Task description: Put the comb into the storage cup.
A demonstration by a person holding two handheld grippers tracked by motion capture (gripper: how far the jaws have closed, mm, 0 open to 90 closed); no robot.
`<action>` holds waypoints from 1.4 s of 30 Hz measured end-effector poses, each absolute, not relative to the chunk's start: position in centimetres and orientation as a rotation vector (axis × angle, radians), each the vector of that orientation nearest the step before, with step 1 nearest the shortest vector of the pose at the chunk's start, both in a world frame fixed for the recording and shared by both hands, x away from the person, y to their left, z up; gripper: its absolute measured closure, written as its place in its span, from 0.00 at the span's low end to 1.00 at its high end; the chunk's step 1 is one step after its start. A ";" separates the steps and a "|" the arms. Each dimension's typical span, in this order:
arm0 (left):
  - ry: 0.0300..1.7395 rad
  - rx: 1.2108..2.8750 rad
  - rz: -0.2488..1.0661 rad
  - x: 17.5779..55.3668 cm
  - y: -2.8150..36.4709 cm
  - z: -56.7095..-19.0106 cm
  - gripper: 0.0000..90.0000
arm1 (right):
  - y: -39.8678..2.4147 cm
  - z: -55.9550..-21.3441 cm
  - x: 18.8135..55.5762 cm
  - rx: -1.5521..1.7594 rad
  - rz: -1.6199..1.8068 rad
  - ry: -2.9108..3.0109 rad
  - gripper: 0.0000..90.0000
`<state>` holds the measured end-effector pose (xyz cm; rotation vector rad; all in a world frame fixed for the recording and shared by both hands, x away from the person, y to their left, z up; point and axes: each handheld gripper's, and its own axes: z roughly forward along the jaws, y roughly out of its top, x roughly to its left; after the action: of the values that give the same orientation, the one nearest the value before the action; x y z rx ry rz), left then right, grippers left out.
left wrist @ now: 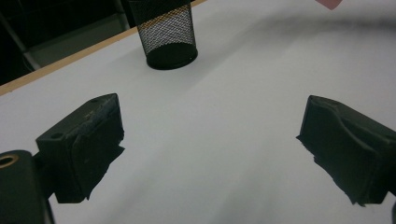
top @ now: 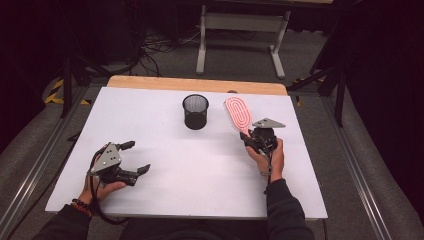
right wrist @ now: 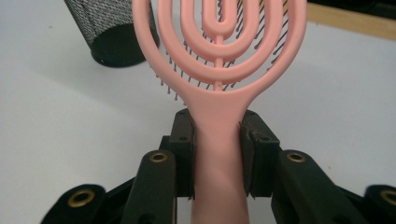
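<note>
So on my feed the right gripper has its jaws clamped on the handle of the pink plastic hairbrush with the looped open-frame head. The right gripper view makes it really clear: both black pads are pressed flat against the sides of the handle just below where it widens into the head, and the dark bristles are sticking out behind the pink loops. From the high view the brush is lifted off the white table top, with the head angled up and away from the person, toward the far right part of the board.

The black wire-mesh cup stands upright near the far edge, just left of the brush head and not touching it. It turns up in the right gripper view too, off to the upper left behind the brush.

The left gripper is parked at the near left of the table, well apart from everything else. Its jaws are spread wide with nothing between them; in the left gripper view I'm just seeing bare white surface between the two pads, with the mesh cup farther off and a tiny pink corner of the brush at the top edge.

The strip of light wood runs along the far side of the white board.
</note>
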<state>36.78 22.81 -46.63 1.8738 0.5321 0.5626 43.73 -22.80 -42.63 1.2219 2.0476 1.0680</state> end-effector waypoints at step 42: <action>0.437 1.701 0.178 40.5 9.7 -40.3 0.12 | -13.8 -42.8 35.3 0.654 1.245 1.995 0.77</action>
<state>40.48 9.73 -40.25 1.7009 0.4366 0.1777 35.33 -13.80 -42.82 0.6537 1.9946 1.2447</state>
